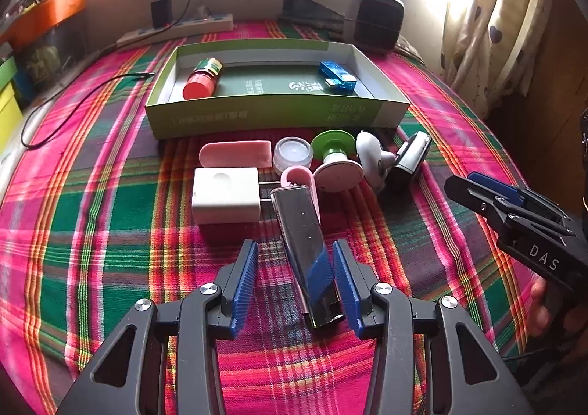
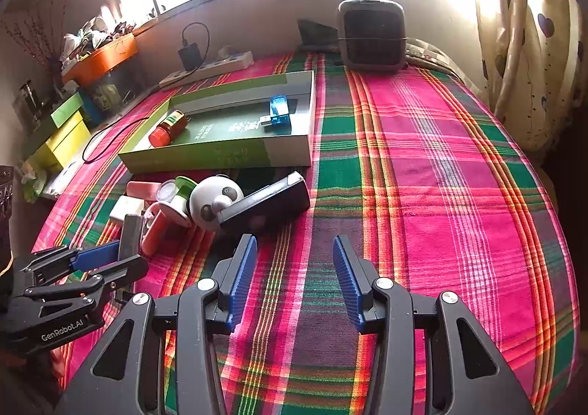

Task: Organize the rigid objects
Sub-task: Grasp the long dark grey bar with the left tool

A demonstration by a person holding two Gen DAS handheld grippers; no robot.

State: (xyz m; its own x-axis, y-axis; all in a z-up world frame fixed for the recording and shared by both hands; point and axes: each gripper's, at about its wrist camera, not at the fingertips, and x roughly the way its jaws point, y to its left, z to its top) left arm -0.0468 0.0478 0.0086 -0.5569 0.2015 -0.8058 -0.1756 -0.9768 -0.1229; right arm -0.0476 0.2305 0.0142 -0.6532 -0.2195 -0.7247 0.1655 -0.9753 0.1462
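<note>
A green shallow box holds a red-capped bottle and a blue USB gadget. In front of it lies a cluster: pink case, clear jar, green-and-pink spool, white panda toy, black device, white plug adapter and a shiny dark metal bar. My left gripper is open around the bar's near end; the right pad is close to it, the left pad apart. My right gripper stands open over bare cloth.
A plaid cloth covers the table. At the back stand a small heater, a power strip with a black charger, and a cable. Boxes and an orange tray sit at the left. Curtains hang right.
</note>
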